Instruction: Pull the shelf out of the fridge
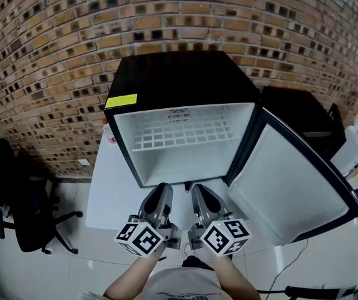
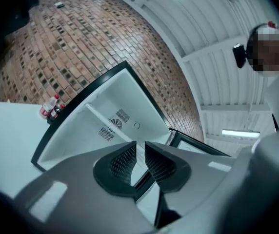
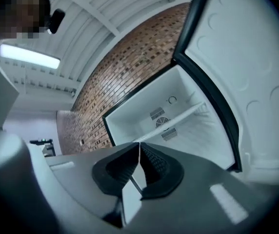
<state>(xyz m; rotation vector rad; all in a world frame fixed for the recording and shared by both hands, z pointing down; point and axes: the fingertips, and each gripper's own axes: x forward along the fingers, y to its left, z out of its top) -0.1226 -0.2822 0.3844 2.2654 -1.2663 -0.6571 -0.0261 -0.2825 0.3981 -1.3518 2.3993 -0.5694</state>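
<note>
A black mini fridge [image 1: 179,80] stands on a white table [image 1: 110,192], its door [image 1: 291,180] swung wide to the right. A white wire shelf [image 1: 182,133] sits across the upper part of the white interior; its front edge also shows as a rail in the left gripper view [image 2: 105,121] and the right gripper view [image 3: 183,115]. My left gripper [image 1: 164,186] hangs just in front of the fridge's lower edge, its jaws a small gap apart with nothing between them [image 2: 140,144]. Beside it, my right gripper [image 1: 198,187] is shut and empty [image 3: 139,144].
The open door takes up the space at the right. Two red-capped bottles [image 2: 50,107] stand on the table by the fridge's left side. Black office chairs [image 1: 16,199] are on the floor at the left, a black cabinet [image 1: 298,111] at the right, a brick wall behind.
</note>
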